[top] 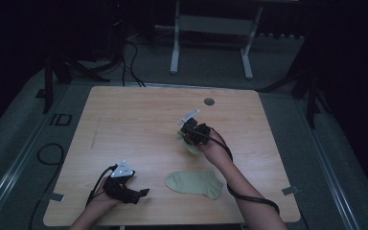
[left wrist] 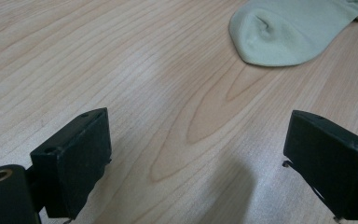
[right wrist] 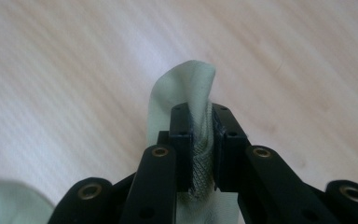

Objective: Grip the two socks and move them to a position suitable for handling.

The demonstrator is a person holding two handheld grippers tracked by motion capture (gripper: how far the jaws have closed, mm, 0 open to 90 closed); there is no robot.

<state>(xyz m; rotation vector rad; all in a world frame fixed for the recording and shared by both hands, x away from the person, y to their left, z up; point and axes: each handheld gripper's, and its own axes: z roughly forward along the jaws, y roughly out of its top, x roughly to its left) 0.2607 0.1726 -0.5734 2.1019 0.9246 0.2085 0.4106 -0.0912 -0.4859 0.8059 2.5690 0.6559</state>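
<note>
Two pale green socks are in view. One sock (top: 194,183) lies flat near the table's front edge; its toe end (left wrist: 284,35) shows ahead of my left gripper (left wrist: 198,154), whose jaws stand wide apart over bare wood. That left gripper (top: 141,193) rests low at the front left. My right gripper (top: 188,135) is mid-table, lifted and shut on the second sock (top: 189,145), which hangs under it. In the right gripper view the sock's ribbed cuff (right wrist: 200,154) is pinched between the jaws of the right gripper (right wrist: 200,114), and its fabric curls up above them.
The wooden table (top: 139,124) has a round grey grommet (top: 209,101) near its far edge. Tape marks sit at the front corners (top: 290,190). Beyond the table stand a white desk frame (top: 211,43) and cables on the floor (top: 129,62).
</note>
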